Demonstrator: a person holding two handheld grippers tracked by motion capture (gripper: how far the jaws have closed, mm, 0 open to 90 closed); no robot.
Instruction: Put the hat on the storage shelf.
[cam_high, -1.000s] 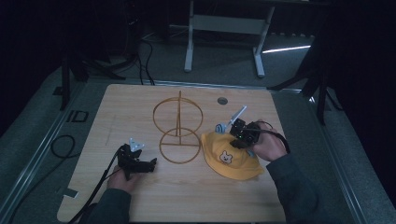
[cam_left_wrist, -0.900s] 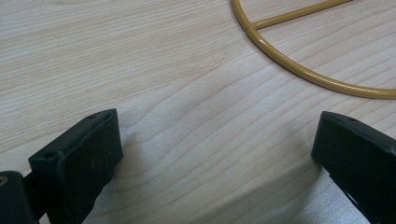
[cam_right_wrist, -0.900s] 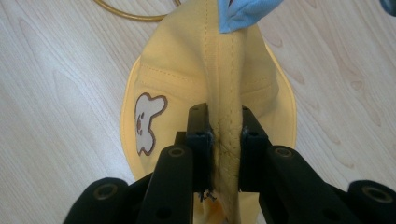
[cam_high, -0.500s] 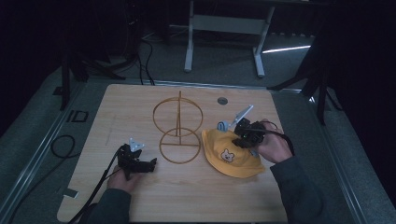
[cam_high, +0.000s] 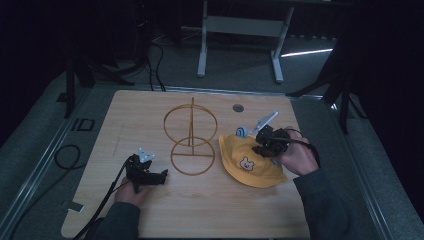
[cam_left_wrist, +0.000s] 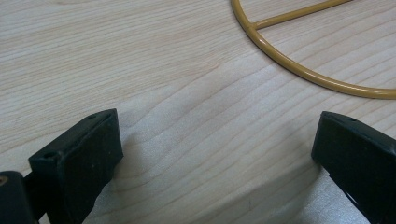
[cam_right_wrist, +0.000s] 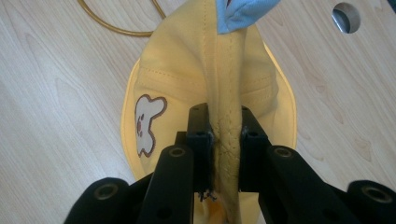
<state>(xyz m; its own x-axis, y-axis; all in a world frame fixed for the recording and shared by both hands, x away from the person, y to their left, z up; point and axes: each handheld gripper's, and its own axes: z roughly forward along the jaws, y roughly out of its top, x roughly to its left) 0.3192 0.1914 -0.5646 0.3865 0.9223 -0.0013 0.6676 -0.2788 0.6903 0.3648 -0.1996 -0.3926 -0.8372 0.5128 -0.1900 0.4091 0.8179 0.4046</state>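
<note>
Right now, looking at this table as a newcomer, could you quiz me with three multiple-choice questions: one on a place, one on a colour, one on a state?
1. Where does the wire stand sit relative to the hat in the high view?
A. to its left
B. to its right
C. on top of it

2. What colour is the hat?
A. red
B. yellow
C. green

3. How do the right gripper jaws stand?
A. wide open over bare wood
B. shut on the hat
C. shut on the stand

Answers: 1 A, the stand is left of the hat on the table. 2 B, the fabric is yellow. 3 B, the jaws pinch a fold of hat fabric.
</note>
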